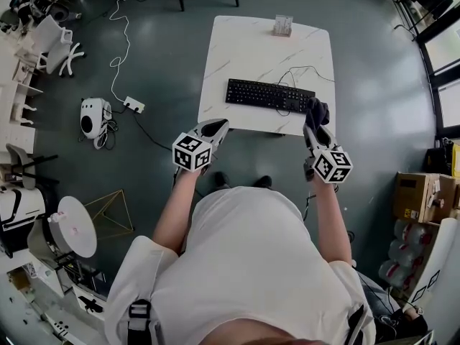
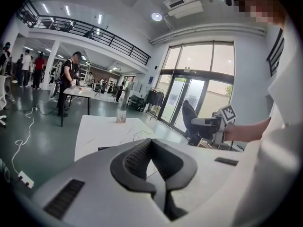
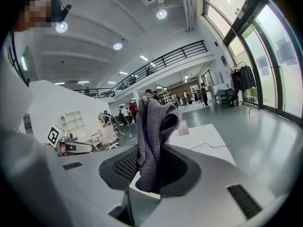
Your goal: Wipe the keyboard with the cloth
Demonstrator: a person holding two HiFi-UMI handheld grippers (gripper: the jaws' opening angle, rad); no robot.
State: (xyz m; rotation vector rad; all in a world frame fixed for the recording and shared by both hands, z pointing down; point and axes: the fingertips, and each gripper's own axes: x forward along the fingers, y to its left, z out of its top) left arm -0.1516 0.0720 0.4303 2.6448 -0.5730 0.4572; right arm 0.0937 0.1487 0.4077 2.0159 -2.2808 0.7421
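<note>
- Right gripper: jaws clamped on a grey knit cloth. In the right gripper view the cloth stands bunched up out of the right gripper, with a loose fold flopping over the top.
- Left gripper: jaws closed tip to tip with nothing between them, as the left gripper view confirms. It is held off the table's near edge, at about 7 o'clock from the keyboard.
- Black keyboard: lies flat on the white marble-look table, towards its near edge, long side running 9 to 3. Its cable loops behind it at 1 o'clock. A small box sits at the far edge, at 12.
- The cloth sits at the keyboard's 3 o'clock end, near the table's near right corner. Whether it touches the keys I cannot tell.
- Step in hand, as I judge it: cloth secured and carried to the keyboard's right end, with the wiping stroke not yet set on the keys.
- Next move calls for tipping the right gripper down until the free fold lies flat on the keys, then drawing it towards 9 o'clock with light pressure.
- The keyboard may slide, so the left gripper could steady its 9 o'clock end. Keep clear of the cable.
</note>
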